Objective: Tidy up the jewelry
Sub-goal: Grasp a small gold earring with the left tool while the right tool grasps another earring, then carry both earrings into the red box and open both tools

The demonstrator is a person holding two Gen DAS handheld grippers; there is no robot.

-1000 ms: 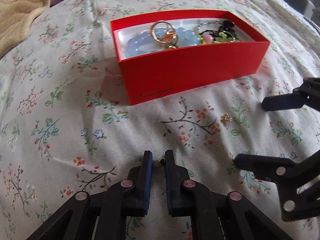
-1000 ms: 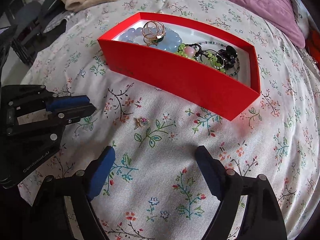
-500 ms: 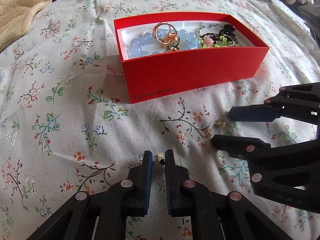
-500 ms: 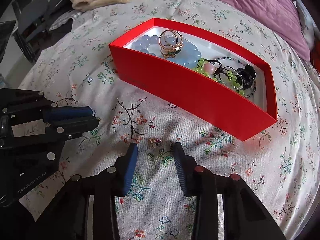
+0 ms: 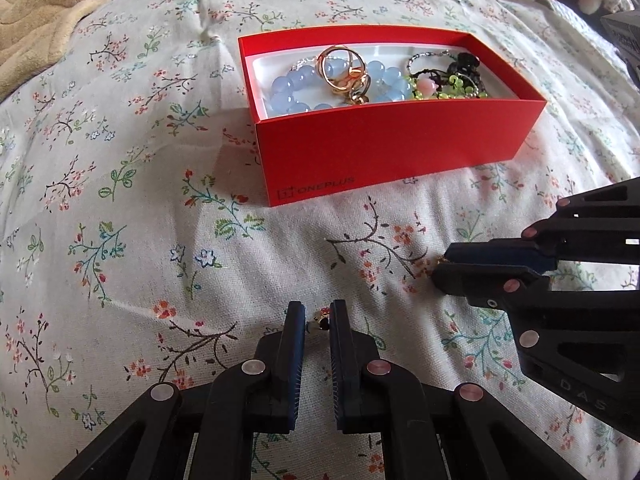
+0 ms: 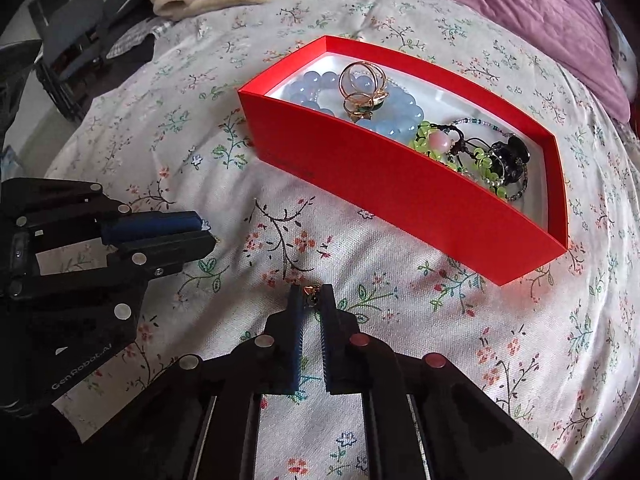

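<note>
Right gripper [image 6: 311,300] was wide apart over small gold charm [image 6: 310,295] on flowered bedspread [image 6: 400,280]; jaws just closed, now pinching charm at tips. Left gripper [image 5: 318,316] same as before, squeezed on other tiny earring [image 5: 322,319]. Both low over bedspread, near red box [image 5: 400,152]. Blue beads [image 5: 288,92] and rings already inside. Both last bits caught; likely next: lift, drop in box.

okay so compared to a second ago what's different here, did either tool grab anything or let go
The right tool came in over the small gold earring lying on the floral bedspread; its jaws have just been closing and now pinch it. The left tool stayed put, clamped on its own small gold piece. The red box and the jewelry inside look unchanged.
</note>
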